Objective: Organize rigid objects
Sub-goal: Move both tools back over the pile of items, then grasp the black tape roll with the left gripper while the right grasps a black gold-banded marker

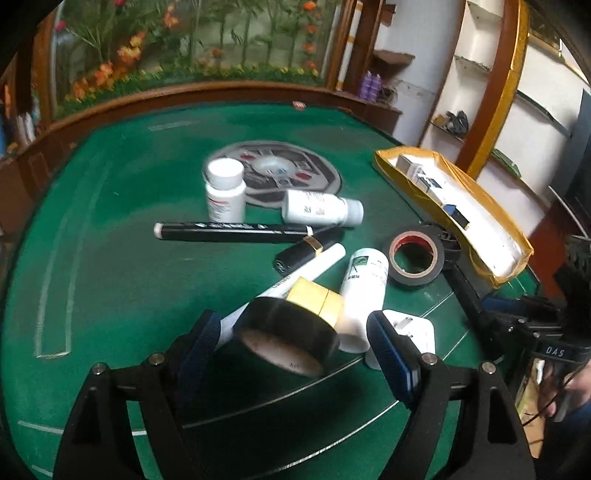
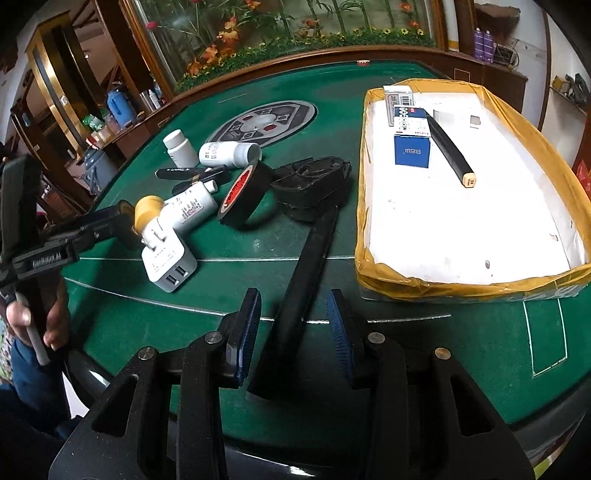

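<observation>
Left gripper (image 1: 291, 328), jaws wide, nothing gripped, straddles black tape roll (image 1: 286, 338); right gripper (image 2: 293, 332) brackets brush handle (image 2: 295, 295), grip unclear. Next: close, lift.

Flower display (image 2: 280, 33) behind table; purple bottles (image 2: 483, 45) right.

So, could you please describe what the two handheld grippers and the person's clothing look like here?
Both the left gripper and the right gripper are matte black, with angular arms that have triangular cut-outs, round silver pivot pins and ribbed blue pads on the fingertips. The left gripper's body carries white lettering in the right wrist view. A dark blue sleeve shows beneath that hand.
</observation>
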{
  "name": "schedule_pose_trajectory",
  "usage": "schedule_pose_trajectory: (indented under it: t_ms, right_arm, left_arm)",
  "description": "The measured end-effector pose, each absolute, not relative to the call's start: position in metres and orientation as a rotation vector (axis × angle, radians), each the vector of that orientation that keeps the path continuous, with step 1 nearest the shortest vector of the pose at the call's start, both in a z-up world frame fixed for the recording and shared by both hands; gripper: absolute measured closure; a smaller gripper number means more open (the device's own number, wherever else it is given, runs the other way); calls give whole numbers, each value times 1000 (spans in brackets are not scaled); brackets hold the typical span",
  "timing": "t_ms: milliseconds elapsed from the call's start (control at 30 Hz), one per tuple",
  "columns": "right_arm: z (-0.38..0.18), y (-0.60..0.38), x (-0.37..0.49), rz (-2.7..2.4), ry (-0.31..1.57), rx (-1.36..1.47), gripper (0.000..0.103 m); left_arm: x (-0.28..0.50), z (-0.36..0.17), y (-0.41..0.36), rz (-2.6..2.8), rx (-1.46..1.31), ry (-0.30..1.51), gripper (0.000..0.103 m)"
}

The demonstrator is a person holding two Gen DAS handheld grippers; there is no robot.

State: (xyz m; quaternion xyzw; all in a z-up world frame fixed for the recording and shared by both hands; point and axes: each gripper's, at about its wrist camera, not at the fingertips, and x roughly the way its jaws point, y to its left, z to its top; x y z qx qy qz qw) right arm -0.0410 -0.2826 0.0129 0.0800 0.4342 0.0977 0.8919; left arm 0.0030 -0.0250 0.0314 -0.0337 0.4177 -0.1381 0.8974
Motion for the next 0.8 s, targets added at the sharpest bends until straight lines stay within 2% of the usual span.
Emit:
schedule_pose_trajectory:
  t_ms: [200,233,300,333,800]
  right_arm:
    - [9,-280,-37,200,914,167,66]
    - [8,-281,-36,197,914,170,66]
    - [9,-281,-34,191,915,169,66]
    - [9,-281,-33,187,916,166,66]
    - [9,-276,-28,162,915,136,66]
  left_arm:
    - [6,26,-19,-363,-132,877,22]
    - [5,27,-18,-369,-137,870,25]
    - [4,28,-17,-358,-131,866,42]
    - [3,27,-18,-355,-124,870,43]
    - [3,22,-34,-397,-86,910,42]
